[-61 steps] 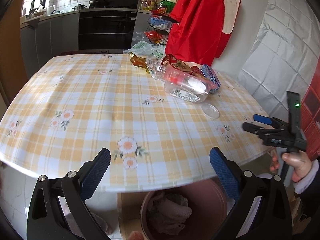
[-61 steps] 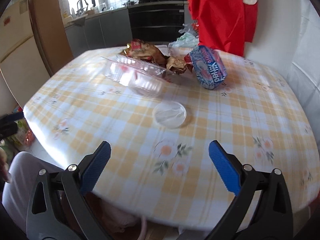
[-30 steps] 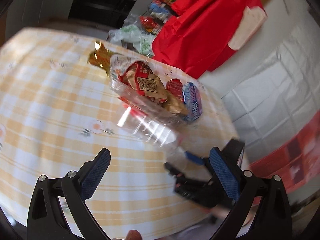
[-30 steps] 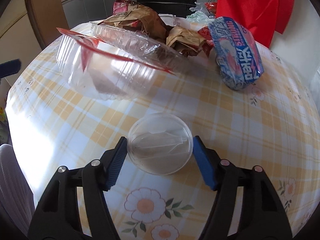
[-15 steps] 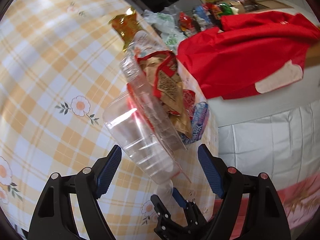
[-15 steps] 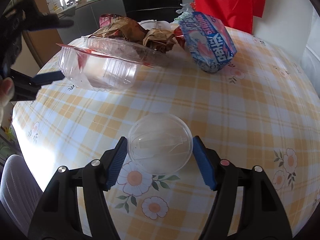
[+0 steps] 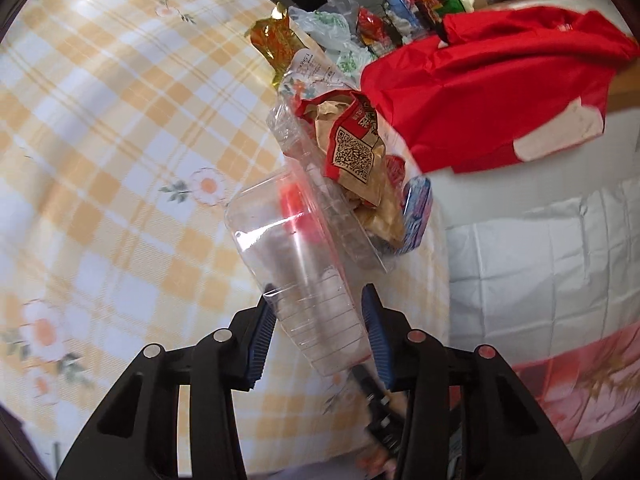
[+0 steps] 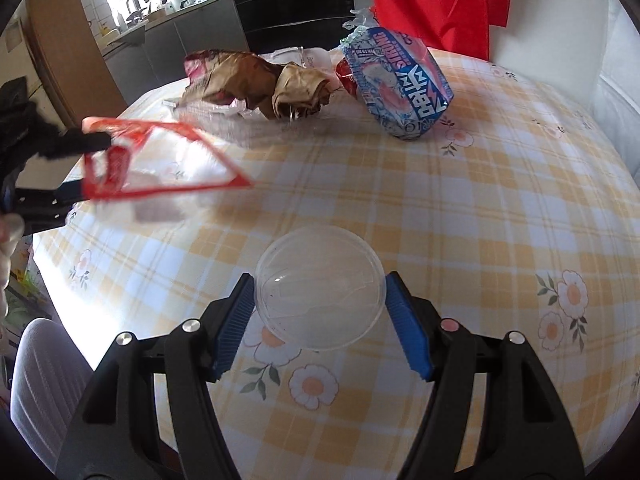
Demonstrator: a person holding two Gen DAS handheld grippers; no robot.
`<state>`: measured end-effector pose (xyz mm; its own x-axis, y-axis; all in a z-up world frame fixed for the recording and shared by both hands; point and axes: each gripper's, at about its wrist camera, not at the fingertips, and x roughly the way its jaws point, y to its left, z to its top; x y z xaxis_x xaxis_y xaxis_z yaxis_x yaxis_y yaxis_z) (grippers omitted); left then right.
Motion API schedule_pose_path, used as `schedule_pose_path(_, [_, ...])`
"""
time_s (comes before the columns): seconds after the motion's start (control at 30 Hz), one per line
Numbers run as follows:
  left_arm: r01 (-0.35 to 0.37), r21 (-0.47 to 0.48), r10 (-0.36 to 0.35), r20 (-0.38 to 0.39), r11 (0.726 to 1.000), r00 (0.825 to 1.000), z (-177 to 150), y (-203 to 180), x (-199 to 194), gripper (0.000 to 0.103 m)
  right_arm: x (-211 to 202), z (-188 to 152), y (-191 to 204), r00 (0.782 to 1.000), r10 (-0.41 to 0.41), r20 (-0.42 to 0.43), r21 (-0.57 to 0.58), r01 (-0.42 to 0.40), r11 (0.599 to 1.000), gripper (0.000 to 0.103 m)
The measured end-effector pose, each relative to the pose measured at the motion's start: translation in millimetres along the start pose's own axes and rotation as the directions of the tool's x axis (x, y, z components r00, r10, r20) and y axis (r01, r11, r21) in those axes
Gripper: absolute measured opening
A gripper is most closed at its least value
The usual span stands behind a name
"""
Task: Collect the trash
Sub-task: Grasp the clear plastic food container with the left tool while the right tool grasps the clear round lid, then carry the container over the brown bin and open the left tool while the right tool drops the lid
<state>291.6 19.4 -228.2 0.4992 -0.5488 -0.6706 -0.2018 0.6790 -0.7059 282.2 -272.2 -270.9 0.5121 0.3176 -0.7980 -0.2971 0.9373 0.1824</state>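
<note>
Trash on the desk [image 8: 500, 208]: the left tool [image 7: 320, 332] was clamped on a clear plastic container [image 7: 296, 272], the right tool [image 8: 320, 312] on a round clear lid [image 8: 320, 288].

tray [image 7: 304, 276] showing clear glossy plastic | lid [image 8: 320, 288] looking clear smooth plastic | bag [image 8: 256, 76] appearing crumpled brown paper | tablecloth [image 8: 500, 208] shining smooth checked

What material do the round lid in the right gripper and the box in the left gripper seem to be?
Round lid: thin clear plastic, glossy; the tablecloth pattern shows through it. Box: likely clear rigid plastic too, ribbed, with bright glare and a red rim.
</note>
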Motion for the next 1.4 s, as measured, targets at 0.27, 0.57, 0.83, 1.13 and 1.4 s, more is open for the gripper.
schedule_pose_path(0.27, [-0.095,0.161,0.089,0.041,0.982,0.995,-27.2,9.3,-60.6,0.039,-25.6,-7.2,12.4,1.000,0.014,0.028,0.013,-0.014,1.000,0.067])
schedule_pose_path(0.57, [-0.105,0.272,0.083,0.090,0.956,0.992,-67.5,17.9,-117.7,0.039,-64.4,-19.7,39.8,0.997,0.036,0.069,0.004,-0.036,0.999,0.067])
schedule_pose_path(0.83, [-0.091,0.430,0.058,0.089,0.898,0.994,-110.3,4.3,-157.2,0.039,-113.3,-28.2,58.0,0.991,0.048,0.128,-0.008,-0.047,0.999,0.067])
schedule_pose_path(1.13, [-0.024,0.481,0.015,0.023,0.876,1.000,-154.6,11.2,-180.4,0.039,-152.9,-41.2,72.8,0.984,0.047,0.172,-0.015,-0.045,0.999,0.067])
schedule_pose_path(1.4, [0.024,0.519,0.018,-0.075,0.854,0.997,-184.1,16.7,-175.7,0.039,-164.3,-49.1,85.7,0.982,0.054,0.179,-0.027,-0.050,0.998,0.067])
